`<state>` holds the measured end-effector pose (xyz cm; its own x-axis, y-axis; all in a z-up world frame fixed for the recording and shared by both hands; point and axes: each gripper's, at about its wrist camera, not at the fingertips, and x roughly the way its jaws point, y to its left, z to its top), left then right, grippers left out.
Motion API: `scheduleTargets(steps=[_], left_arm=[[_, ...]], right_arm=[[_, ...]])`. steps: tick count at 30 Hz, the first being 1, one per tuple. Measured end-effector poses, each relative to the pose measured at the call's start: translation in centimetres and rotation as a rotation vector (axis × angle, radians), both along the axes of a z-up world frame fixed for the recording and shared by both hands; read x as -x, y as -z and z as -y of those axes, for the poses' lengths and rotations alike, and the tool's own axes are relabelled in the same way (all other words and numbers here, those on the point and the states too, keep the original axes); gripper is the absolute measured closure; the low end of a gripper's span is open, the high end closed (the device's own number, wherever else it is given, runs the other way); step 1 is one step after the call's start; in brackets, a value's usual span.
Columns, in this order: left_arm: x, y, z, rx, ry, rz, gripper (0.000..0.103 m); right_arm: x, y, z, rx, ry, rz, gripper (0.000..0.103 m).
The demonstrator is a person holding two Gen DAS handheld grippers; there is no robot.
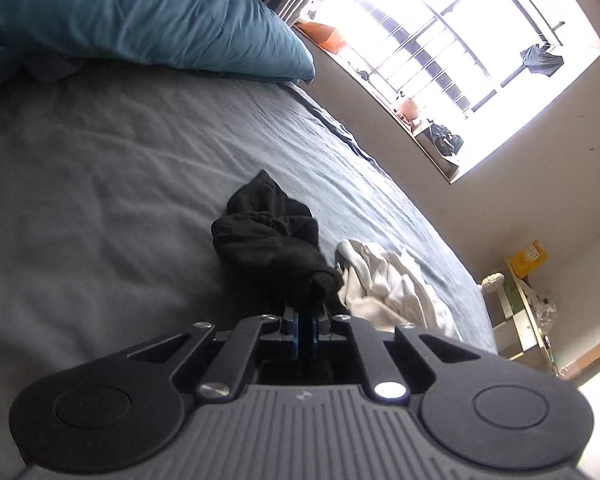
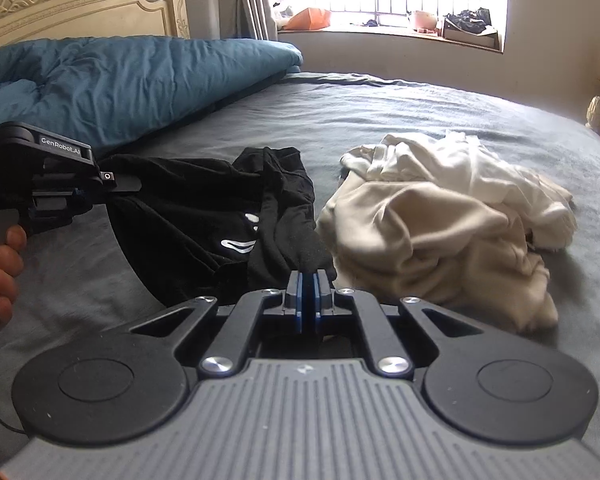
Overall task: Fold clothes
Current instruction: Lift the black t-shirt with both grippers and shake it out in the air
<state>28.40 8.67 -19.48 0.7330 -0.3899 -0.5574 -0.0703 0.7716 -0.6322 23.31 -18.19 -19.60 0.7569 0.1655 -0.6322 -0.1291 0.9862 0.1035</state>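
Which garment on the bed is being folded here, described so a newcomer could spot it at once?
Start at the grey-sheeted bed with the teal duvet heaped by the headboard. In front of the duvet lie two crumpled garments side by side. The one meant is the black garment with white printed marks, held by both grippers, left of the cream-white clothes pile.

Both wrist views low over bed (image 2: 380, 112), tilted down toward window (image 1: 480, 40); share clothes.

Both hand-held grippers, right (image 2: 308, 280) and left (image 2: 112, 192), pinch the black garment (image 2: 188, 208) beside cream clothes (image 2: 440, 216).
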Motion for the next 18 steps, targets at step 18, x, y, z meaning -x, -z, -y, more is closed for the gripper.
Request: scheduleTargets(steps=[18], left_arm=[[20.0,1.0,-4.2,-0.082,0.09,-0.178,0.097]], right_arm=[[21.5,1.6,-3.4,-0.361,0.14,-0.453,0.097]])
